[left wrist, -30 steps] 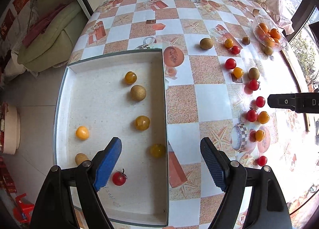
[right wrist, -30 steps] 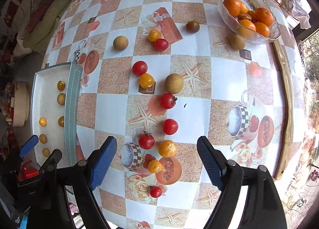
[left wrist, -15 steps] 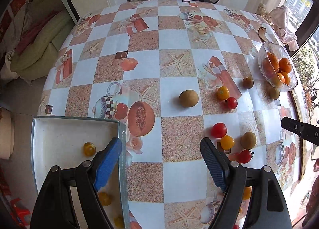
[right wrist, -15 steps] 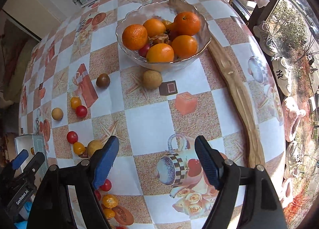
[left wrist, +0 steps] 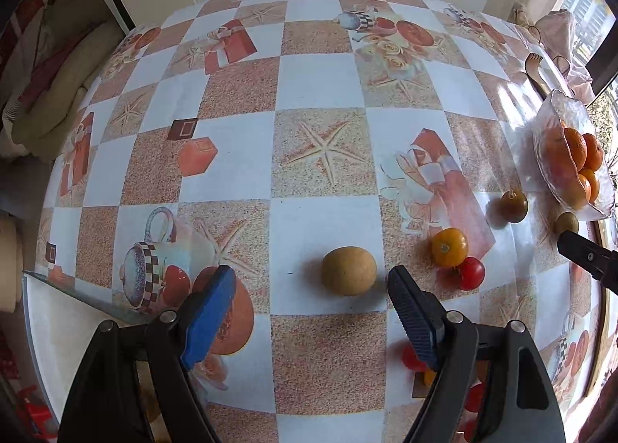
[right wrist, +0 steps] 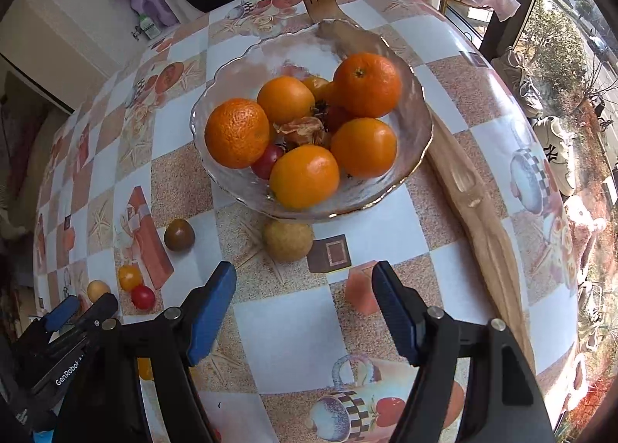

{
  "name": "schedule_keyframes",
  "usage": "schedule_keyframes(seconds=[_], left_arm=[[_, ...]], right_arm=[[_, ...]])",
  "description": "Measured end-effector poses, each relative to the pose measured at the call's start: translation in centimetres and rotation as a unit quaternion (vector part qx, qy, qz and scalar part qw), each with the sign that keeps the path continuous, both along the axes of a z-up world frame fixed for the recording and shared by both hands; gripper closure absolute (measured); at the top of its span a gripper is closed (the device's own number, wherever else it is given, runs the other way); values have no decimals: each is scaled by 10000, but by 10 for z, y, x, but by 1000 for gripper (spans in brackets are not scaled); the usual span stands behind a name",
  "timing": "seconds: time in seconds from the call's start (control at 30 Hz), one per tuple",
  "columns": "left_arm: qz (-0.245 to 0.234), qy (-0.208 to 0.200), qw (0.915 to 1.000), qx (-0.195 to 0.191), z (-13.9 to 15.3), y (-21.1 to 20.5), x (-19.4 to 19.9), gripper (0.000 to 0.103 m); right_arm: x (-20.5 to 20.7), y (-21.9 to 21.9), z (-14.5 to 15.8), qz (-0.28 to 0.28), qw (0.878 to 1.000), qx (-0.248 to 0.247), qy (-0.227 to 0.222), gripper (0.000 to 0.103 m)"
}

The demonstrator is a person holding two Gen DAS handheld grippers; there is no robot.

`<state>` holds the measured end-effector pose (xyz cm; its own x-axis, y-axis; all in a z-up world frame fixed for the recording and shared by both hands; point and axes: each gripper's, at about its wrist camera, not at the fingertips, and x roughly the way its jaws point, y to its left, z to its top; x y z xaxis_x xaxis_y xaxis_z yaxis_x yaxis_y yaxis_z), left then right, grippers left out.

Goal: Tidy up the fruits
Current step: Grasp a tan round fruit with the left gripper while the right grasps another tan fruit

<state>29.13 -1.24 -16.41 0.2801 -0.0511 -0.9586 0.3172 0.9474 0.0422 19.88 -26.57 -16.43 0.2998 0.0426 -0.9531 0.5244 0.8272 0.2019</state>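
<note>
Blue ribbed pads line both pairs of black fingers. On the left gripper (left wrist: 311,309) they stand wide apart with nothing between them, hanging over the table (left wrist: 316,84) just short of a round, matte, tan fruit (left wrist: 348,270) that lies on a white square. The right gripper (right wrist: 303,306) has its jaws closing, also with nothing between them, above a sandy square just short of a rough-skinned tan fruit (right wrist: 287,241) that touches the foot of the glass bowl (right wrist: 415,157). That bowl is clear, wavy-rimmed and edged in gold, and it holds glossy and dimpled oranges (right wrist: 305,176), a papery husked fruit and a dark red tomato. A smooth, dark brownish tomato (right wrist: 179,235) lies to the bowl's left. Farther left a yellow tomato (right wrist: 129,277) and a shiny red tomato (right wrist: 143,297) touch each other, with the left gripper's black arm just beside them. From the left wrist view, more red and yellow fruit shows partly hidden behind the right-hand finger. A long carved wooden utensil (right wrist: 475,207) runs along the table's right edge, its head under the bowl. The cloth is glossy, checked in white and speckled orange, and printed with starfish, mugs and gift boxes. A pale tray's corner (left wrist: 58,311) shows at the lower left of the left wrist view.
</note>
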Motion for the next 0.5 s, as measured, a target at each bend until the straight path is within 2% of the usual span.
schedule_keyframes(seconds=[0.03, 0.2, 0.27, 0.33, 0.37, 0.4, 0.5], left_arm=[[-5, -9, 10000, -4, -1, -1, 1, 21], [-15, -84, 10000, 20, -2, -4, 5, 24], [-31, -71, 9999, -76, 0, -6, 5, 34], [-93, -79, 9998, -124, 2, -11, 3, 53], [-139, -87, 9998, -144, 3, -14, 2, 59], [-189, -73, 9996, -180, 4, -16, 1, 72], [-252, 36, 9993, -259, 4, -18, 0, 73]], right_arm=[[2, -1, -2, -29, 10000, 21, 12, 34], [10, -3, -3, -138, 9998, 2, -126, 45], [12, -2, -2, -162, 9997, 9, -162, 59], [13, -1, -2, -182, 9997, 10, -173, 72], [13, -2, -2, -193, 9996, 33, -179, 72], [12, -2, -2, -199, 9996, 49, -174, 72], [9, -2, 1, -143, 9997, 82, -170, 72]])
